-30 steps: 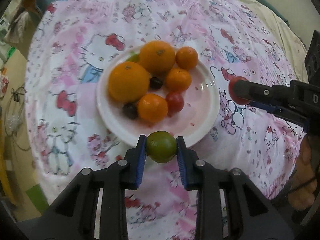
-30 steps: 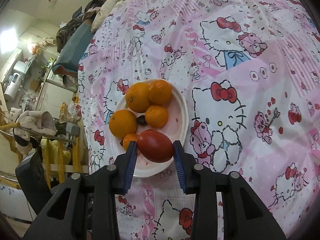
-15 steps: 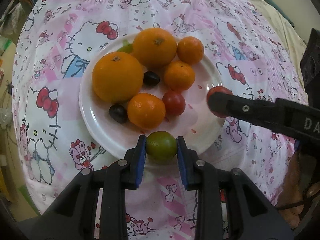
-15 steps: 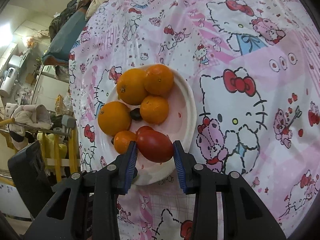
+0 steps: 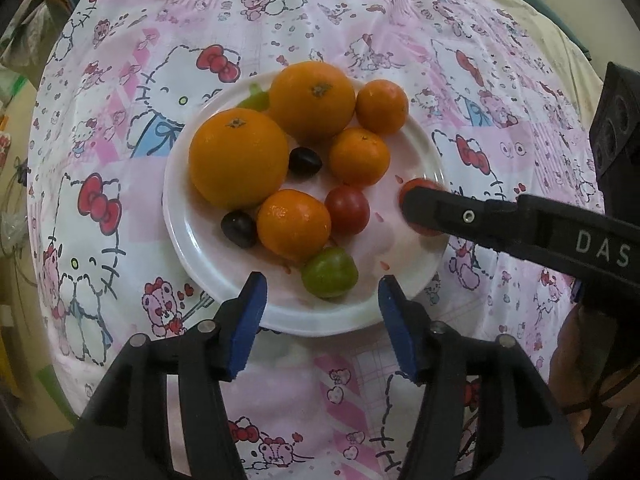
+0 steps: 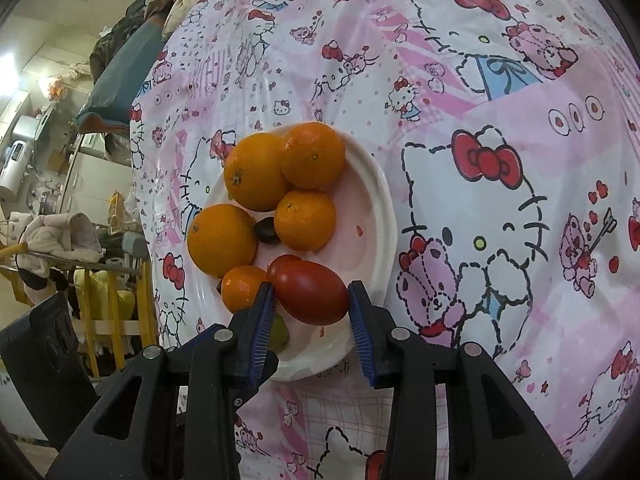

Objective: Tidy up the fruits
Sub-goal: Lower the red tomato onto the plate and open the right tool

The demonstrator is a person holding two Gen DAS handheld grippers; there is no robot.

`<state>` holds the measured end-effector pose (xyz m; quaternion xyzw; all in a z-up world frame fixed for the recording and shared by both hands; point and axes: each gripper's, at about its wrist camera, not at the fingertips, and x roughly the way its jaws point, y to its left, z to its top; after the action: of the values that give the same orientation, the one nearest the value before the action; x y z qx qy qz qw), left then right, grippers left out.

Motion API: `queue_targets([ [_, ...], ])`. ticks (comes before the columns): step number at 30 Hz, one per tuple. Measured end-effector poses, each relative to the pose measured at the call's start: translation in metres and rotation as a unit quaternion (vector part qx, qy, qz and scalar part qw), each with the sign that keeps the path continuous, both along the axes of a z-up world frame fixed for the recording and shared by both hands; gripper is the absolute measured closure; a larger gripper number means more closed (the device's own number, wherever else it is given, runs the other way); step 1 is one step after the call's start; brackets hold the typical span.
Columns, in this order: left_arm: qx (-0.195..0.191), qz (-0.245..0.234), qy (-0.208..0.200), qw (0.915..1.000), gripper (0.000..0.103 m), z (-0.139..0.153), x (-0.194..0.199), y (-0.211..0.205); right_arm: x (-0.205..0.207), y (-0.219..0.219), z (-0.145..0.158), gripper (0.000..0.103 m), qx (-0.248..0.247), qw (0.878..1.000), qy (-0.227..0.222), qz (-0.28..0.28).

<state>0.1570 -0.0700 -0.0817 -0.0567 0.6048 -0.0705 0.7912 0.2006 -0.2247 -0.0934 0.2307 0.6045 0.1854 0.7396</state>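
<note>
A white plate (image 5: 424, 148) on the Hello Kitty cloth holds several oranges (image 5: 238, 157), dark grapes (image 5: 305, 161), a small red tomato (image 5: 346, 209) and a green tomato (image 5: 329, 272). My left gripper (image 5: 320, 304) is open, its jaws wide either side of the green tomato, which rests on the plate's near part. My right gripper (image 6: 312, 300) is shut on an oval red tomato (image 6: 312, 298) over the plate's edge (image 6: 380, 184). In the left wrist view it (image 5: 416, 212) reaches in from the right, over the plate's right rim.
The pink patterned cloth (image 5: 360, 20) covers the round table all around the plate. In the right wrist view, a cluttered room with a yellow rack (image 6: 108, 308) and clothes lies beyond the table's left edge. A hand (image 5: 580, 368) holds the right gripper.
My left gripper has opened and let go of the green tomato, which now lies on the plate. My right gripper has brought the red tomato further over the plate's rim.
</note>
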Motion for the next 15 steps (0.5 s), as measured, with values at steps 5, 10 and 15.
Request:
queue_targets([
  [5,0.003,0.002,-0.002,1.0000,0.049,0.002,-0.002,0.002,-0.001,-0.003,0.006,0.043,0.008,1.000,-0.012,-0.008],
  [10,0.017,0.003,-0.012,0.9998,0.049,0.008,-0.004,0.001,-0.001,-0.007,0.014,0.043,0.005,1.000,-0.021,-0.010],
  [15,0.046,0.015,-0.053,0.9974,0.049,0.031,-0.012,0.009,-0.011,-0.014,0.043,0.030,-0.039,0.996,-0.078,-0.008],
])
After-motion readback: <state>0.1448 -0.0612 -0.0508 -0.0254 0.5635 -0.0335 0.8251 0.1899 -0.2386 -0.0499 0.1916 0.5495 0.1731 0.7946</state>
